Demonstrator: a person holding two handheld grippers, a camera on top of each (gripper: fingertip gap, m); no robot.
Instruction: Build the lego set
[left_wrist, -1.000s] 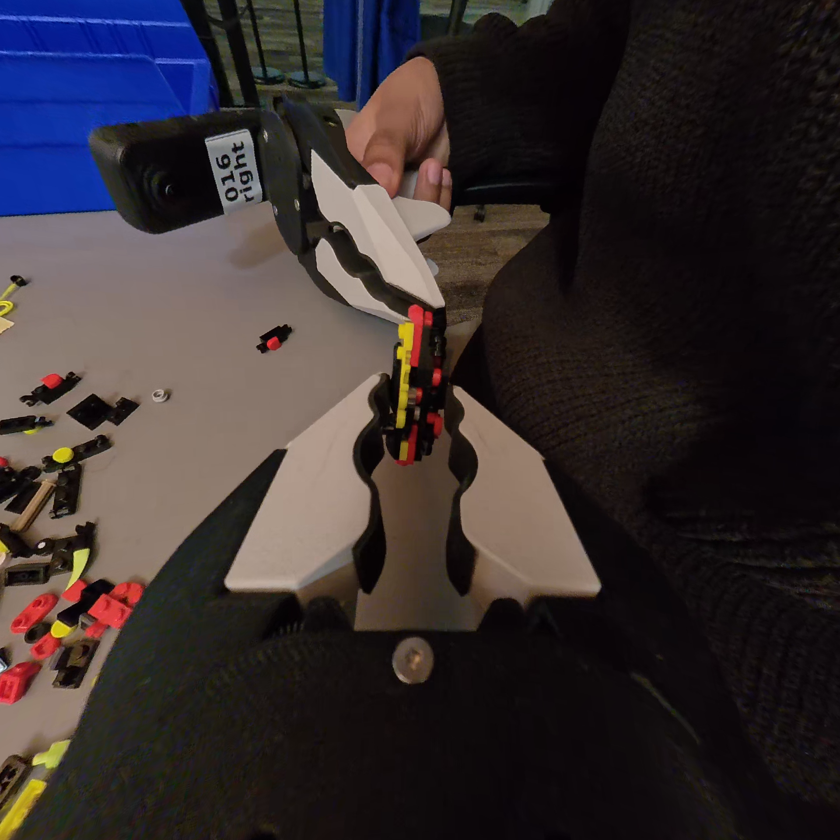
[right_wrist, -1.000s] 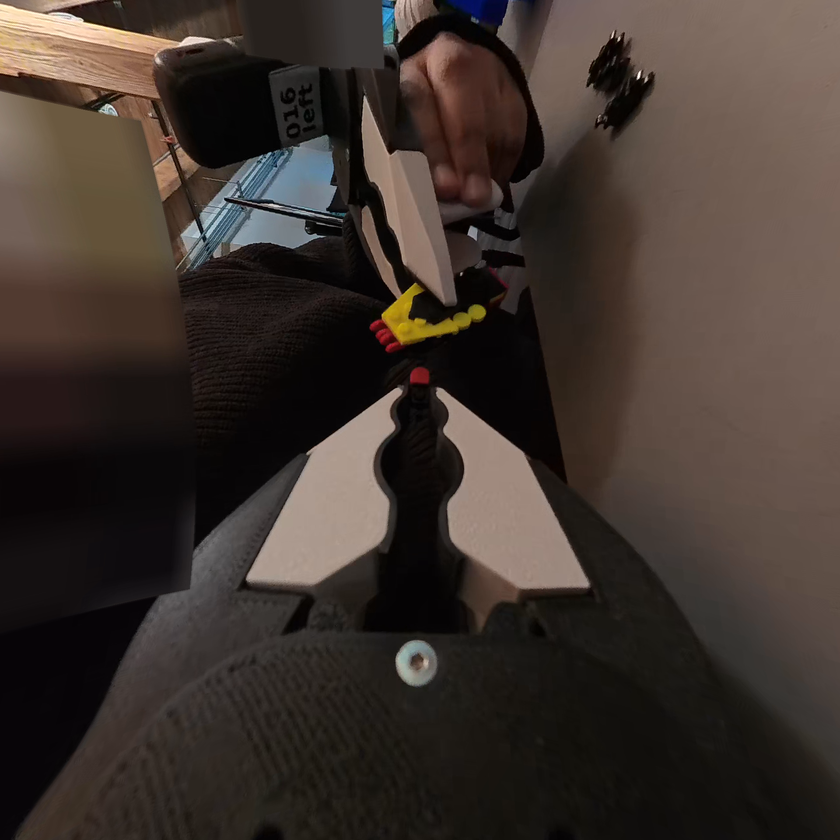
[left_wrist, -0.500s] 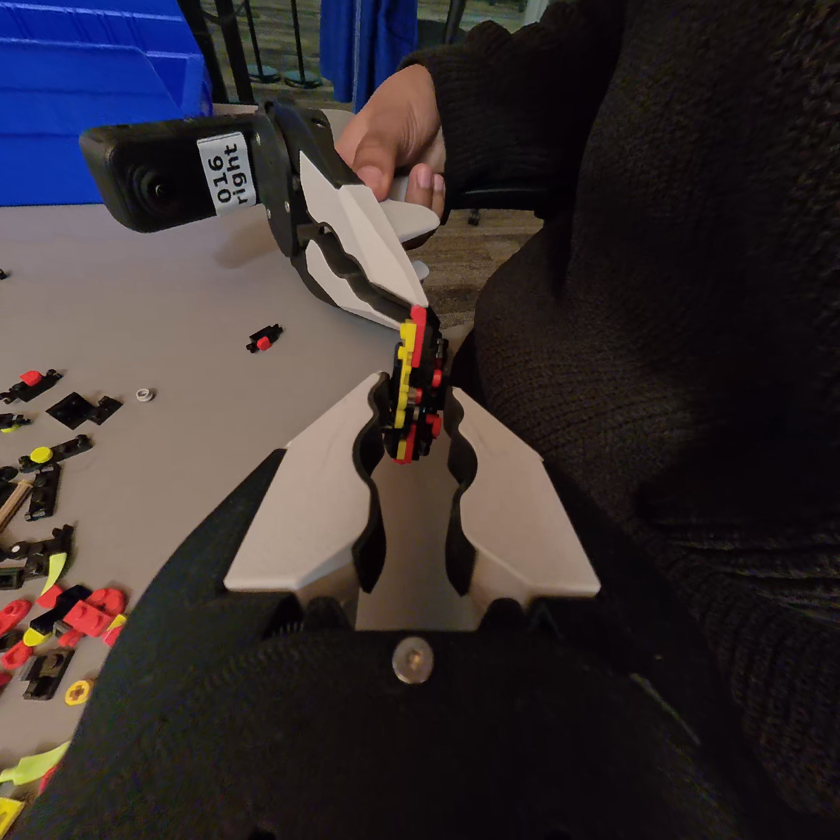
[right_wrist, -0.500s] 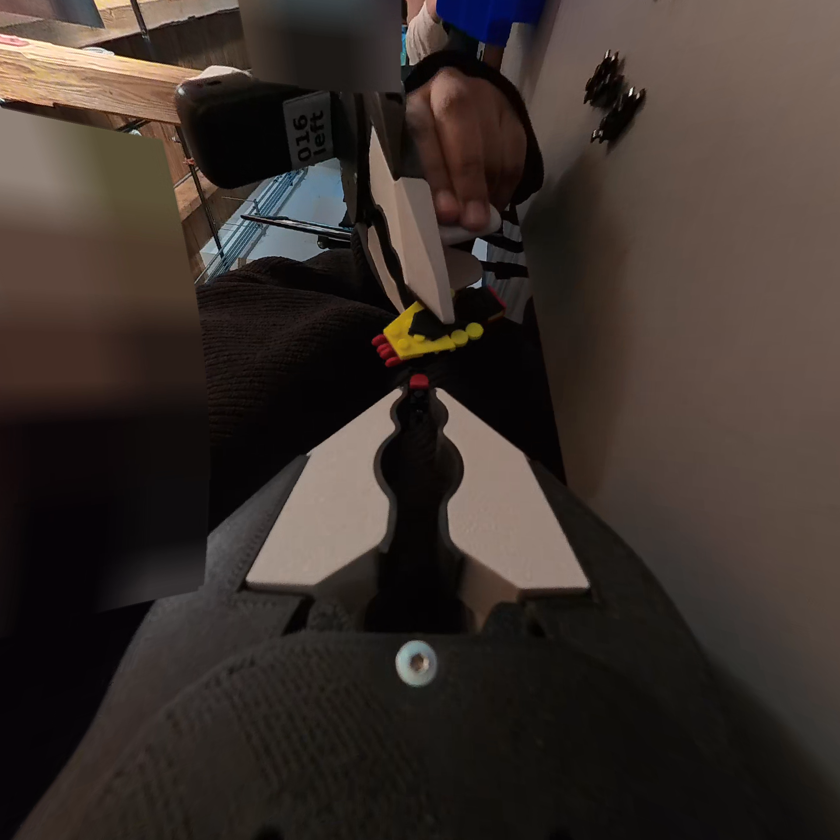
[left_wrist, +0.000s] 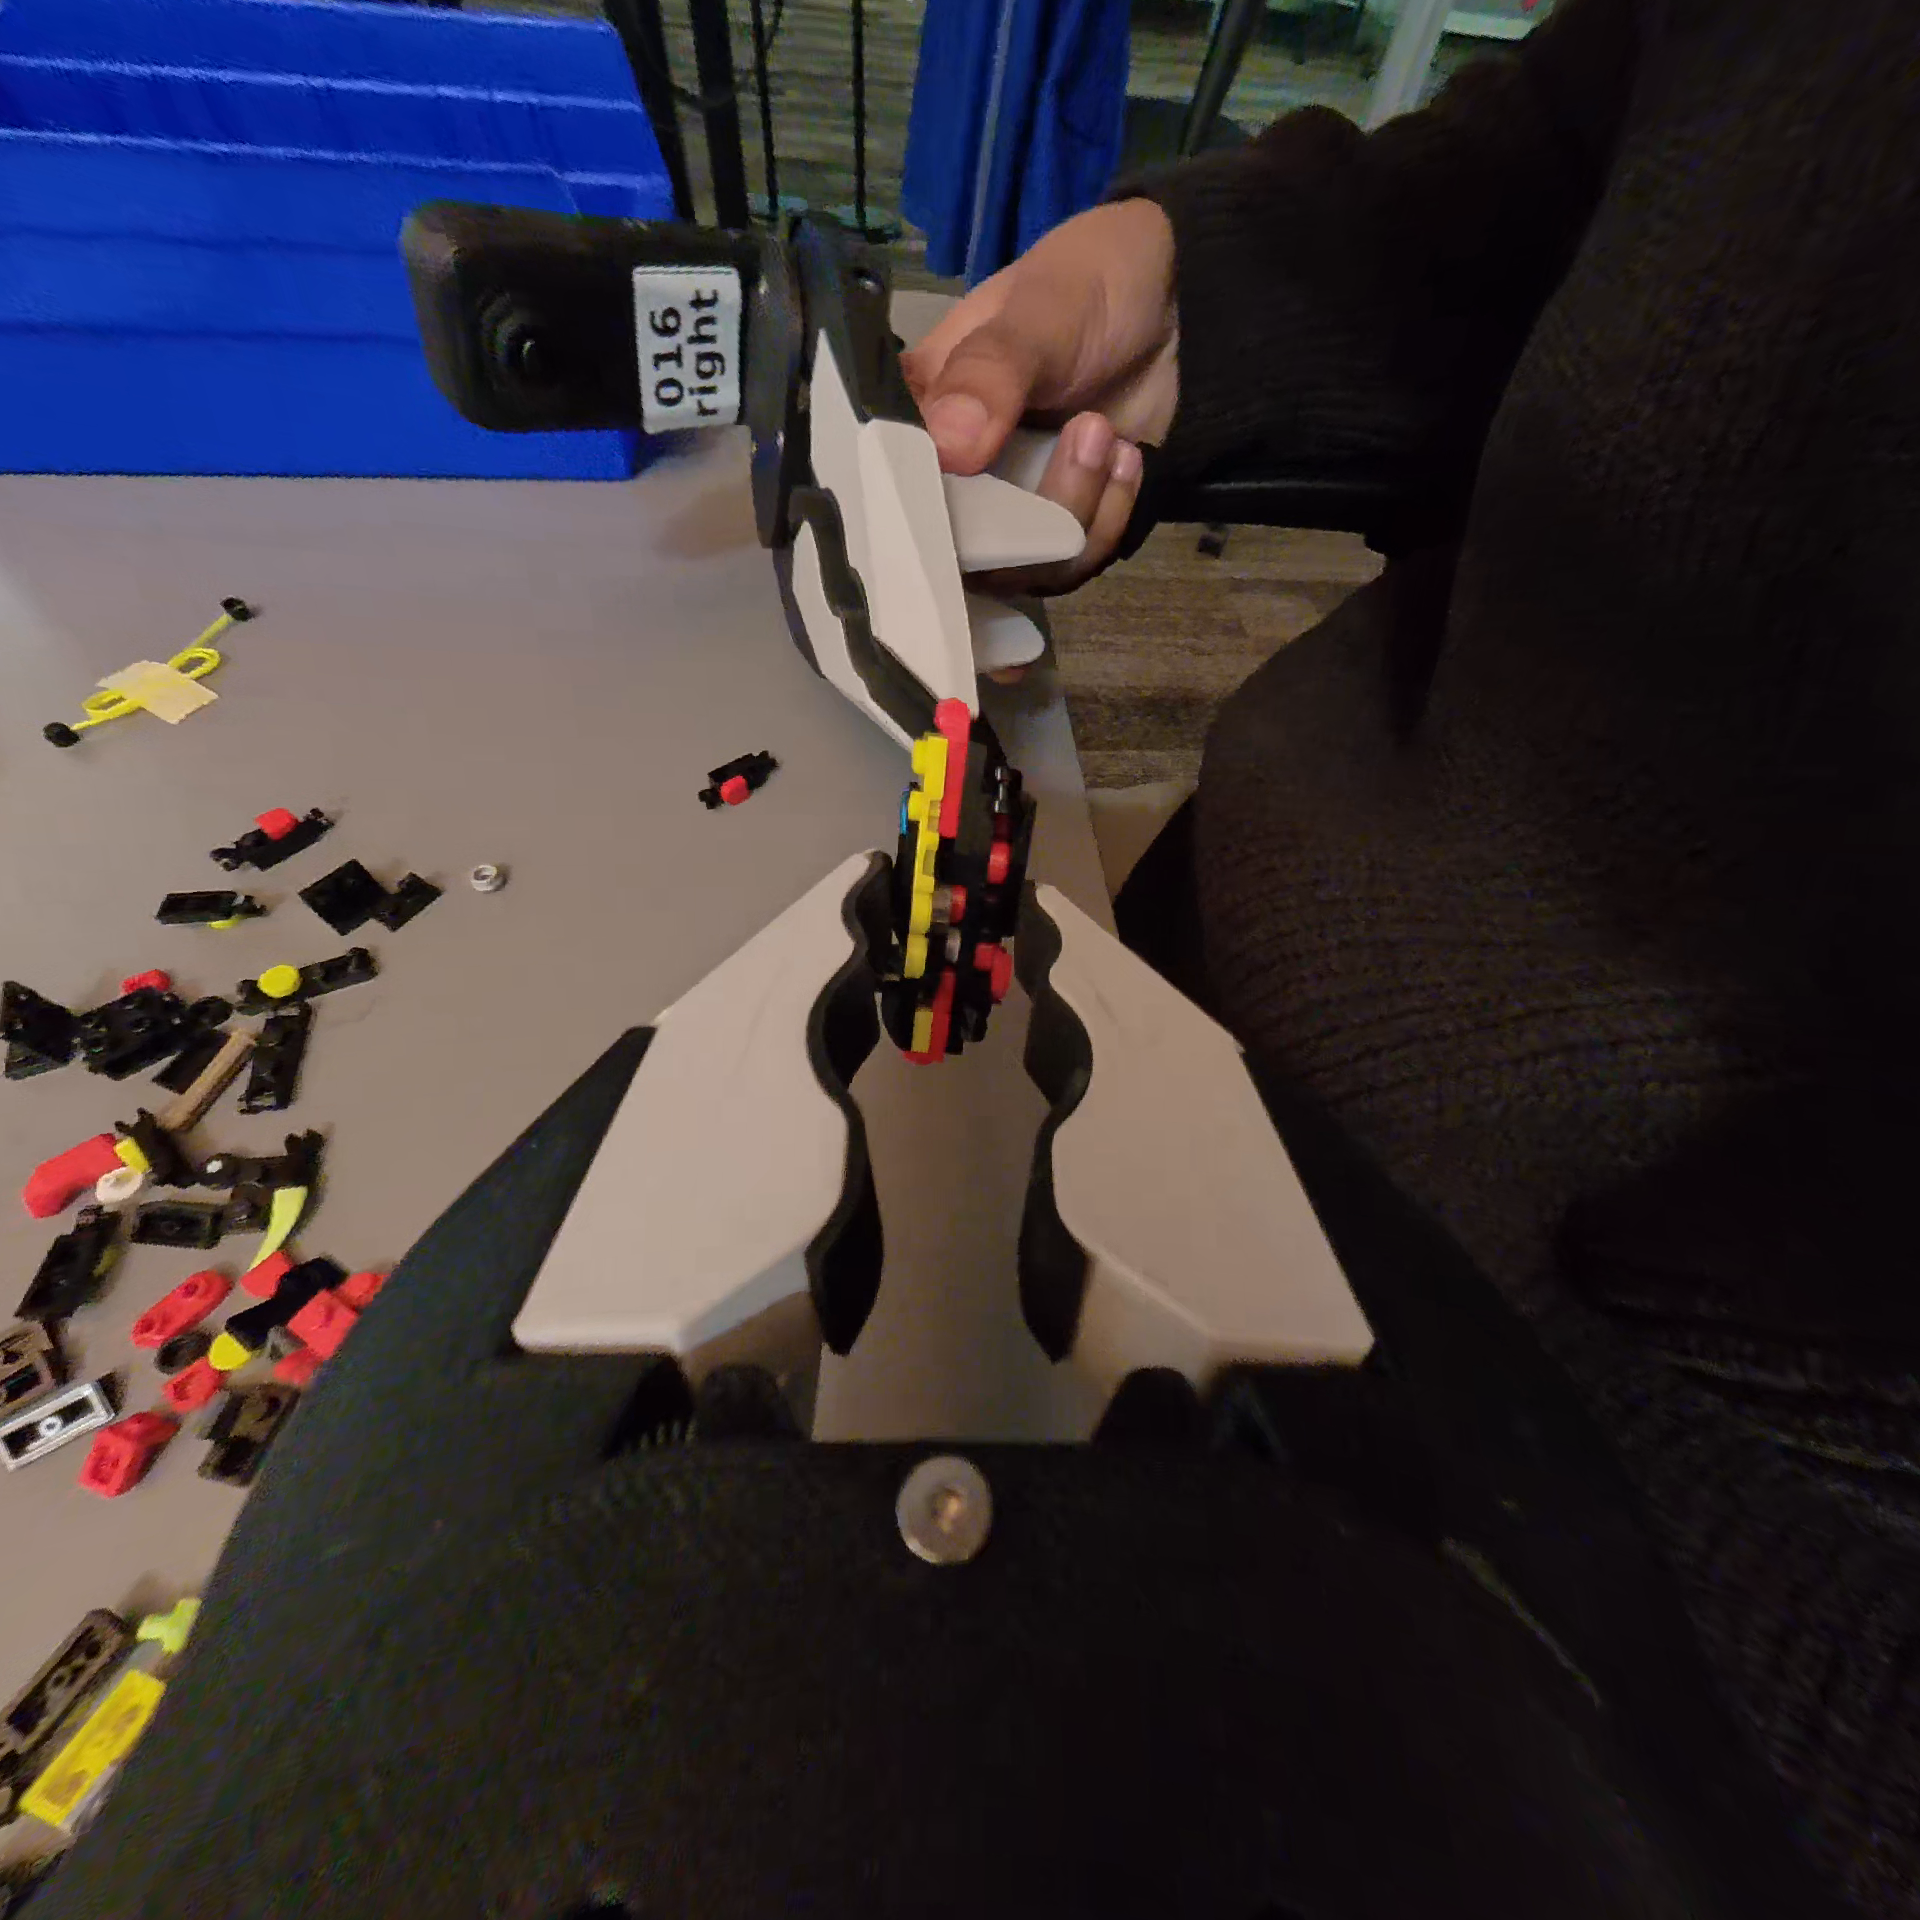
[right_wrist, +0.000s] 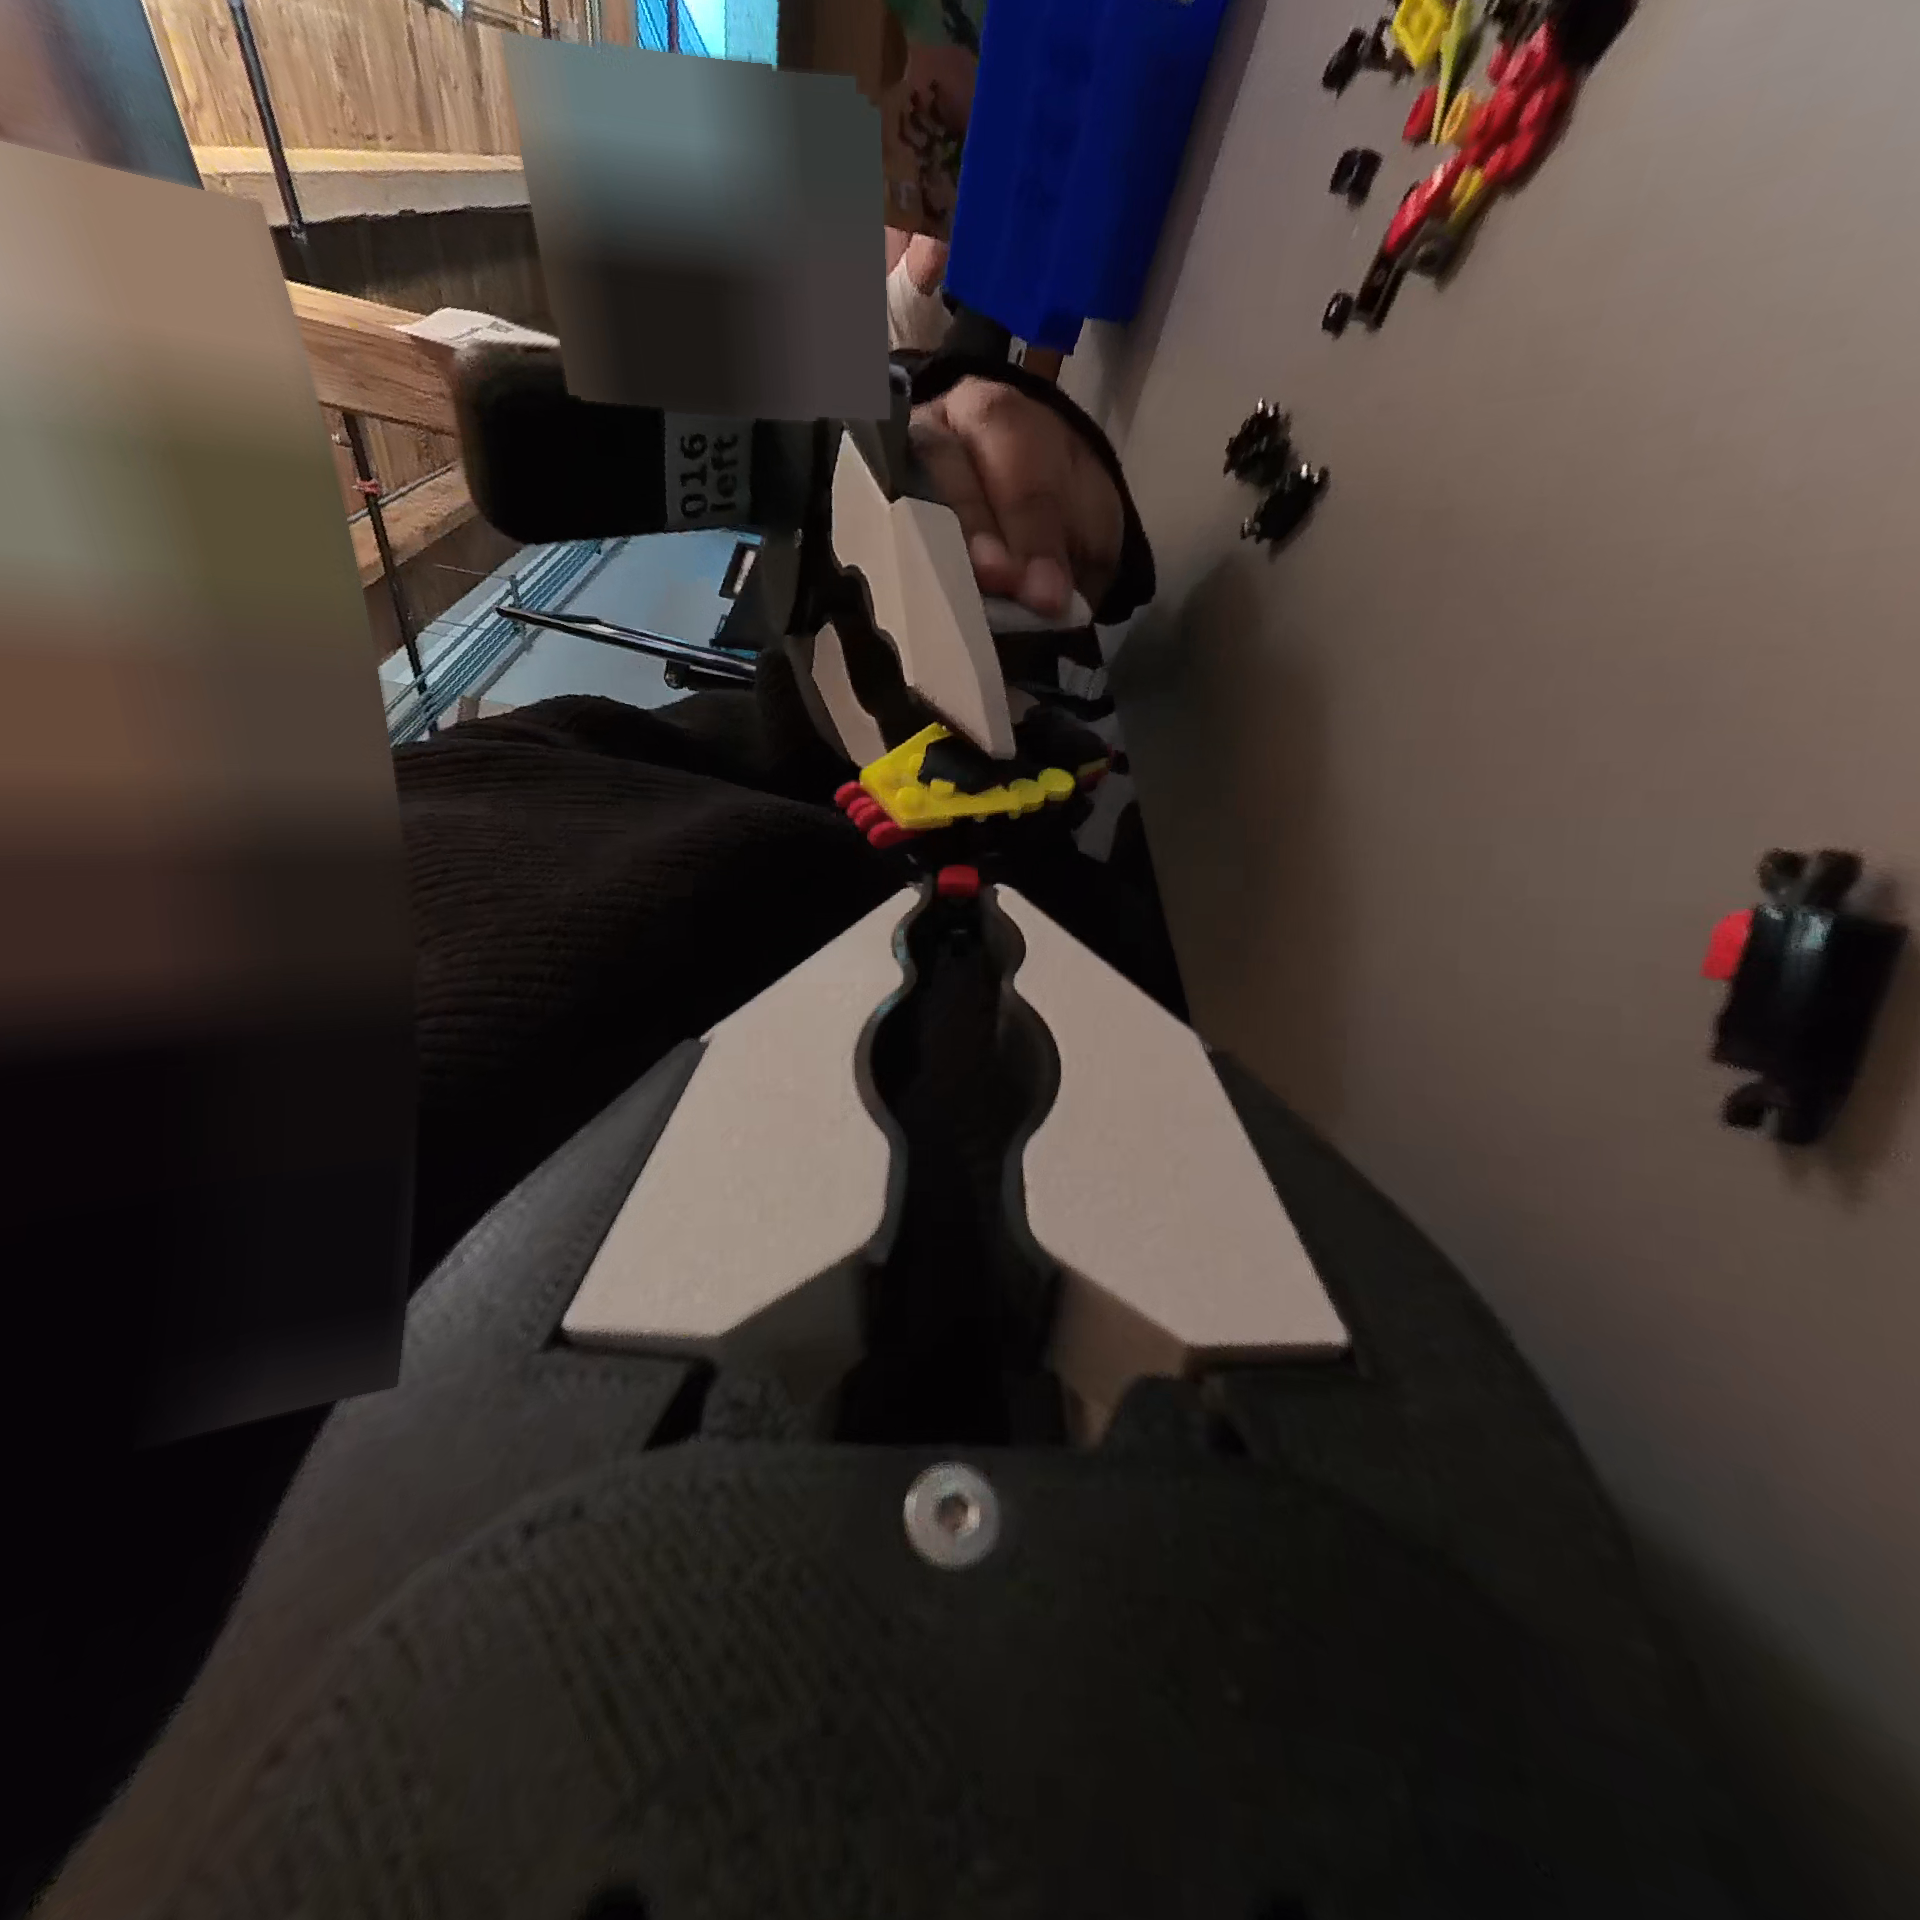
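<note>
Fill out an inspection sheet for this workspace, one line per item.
Surface: grey table, bare toward its far edge.
Job's things: red, yellow and black brick assembly, off the table.
Clutter: loose bricks; small black-and-red piece; yellow string.
Grippers: left gripper fingers clamp the assembly; right gripper pinches a small red-tipped piece against the assembly's end.
Cables: nothing seen.
Surroundings: blue bins; person's dark sweater.

Dim, warm indoor light; soft shadows on the table (left_wrist: 436, 623). Strong wide-angle bending toward the edges. Motion blur at three o'clock in the right wrist view.
</note>
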